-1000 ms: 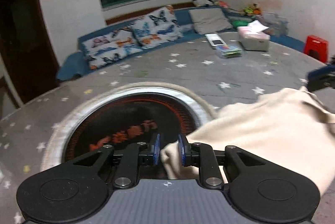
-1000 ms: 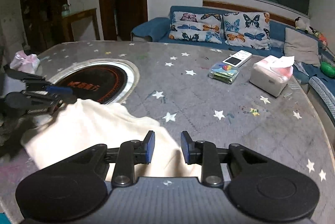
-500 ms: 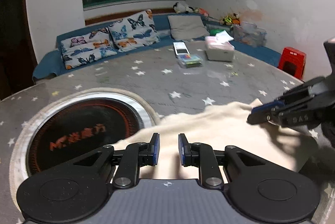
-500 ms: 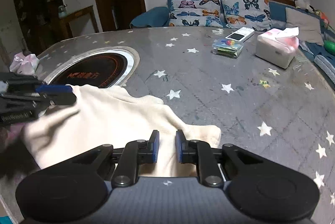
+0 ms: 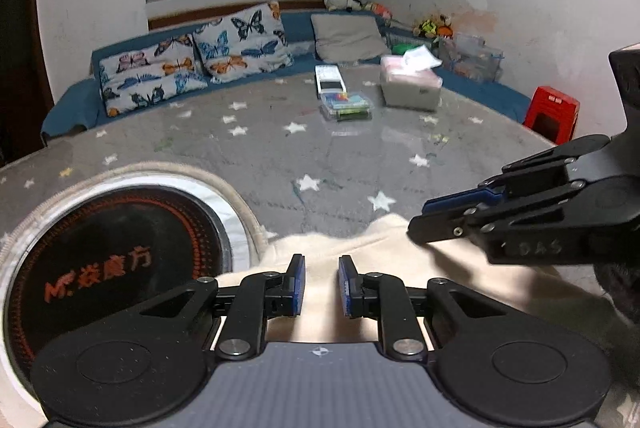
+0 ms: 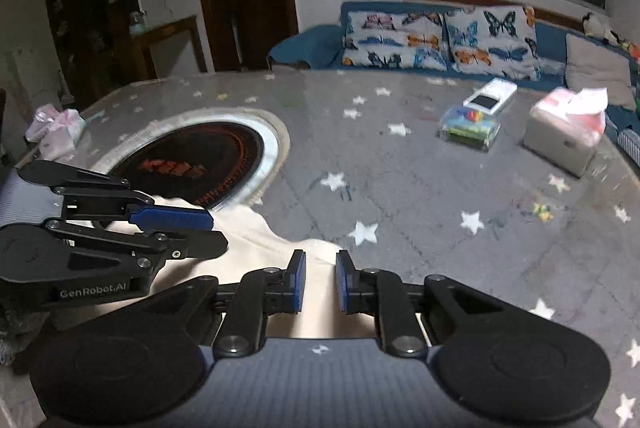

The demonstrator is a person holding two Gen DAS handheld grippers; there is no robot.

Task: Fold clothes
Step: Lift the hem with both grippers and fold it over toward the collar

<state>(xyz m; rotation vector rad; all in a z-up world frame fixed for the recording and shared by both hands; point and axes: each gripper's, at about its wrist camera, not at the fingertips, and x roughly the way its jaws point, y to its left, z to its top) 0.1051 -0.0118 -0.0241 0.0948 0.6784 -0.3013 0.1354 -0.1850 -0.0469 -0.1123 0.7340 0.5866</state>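
1. Left gripper (image 5: 321, 282): fingers parted, gripping nothing, over the cream garment (image 5: 372, 248).
2. Right gripper (image 6: 320, 282): likewise parted and empty.
3. Garment: bunched compactly on the starred table (image 6: 420, 188), near edge, beside the round cooktop (image 6: 200, 164).
4. Progress: fold count cannot be judged.

A cream garment (image 5: 360, 256) lies bunched and rumpled on the star-patterned bench (image 5: 280, 148), its far edge wavy, one corner lapping the rim of the round black cooktop (image 5: 100, 252)
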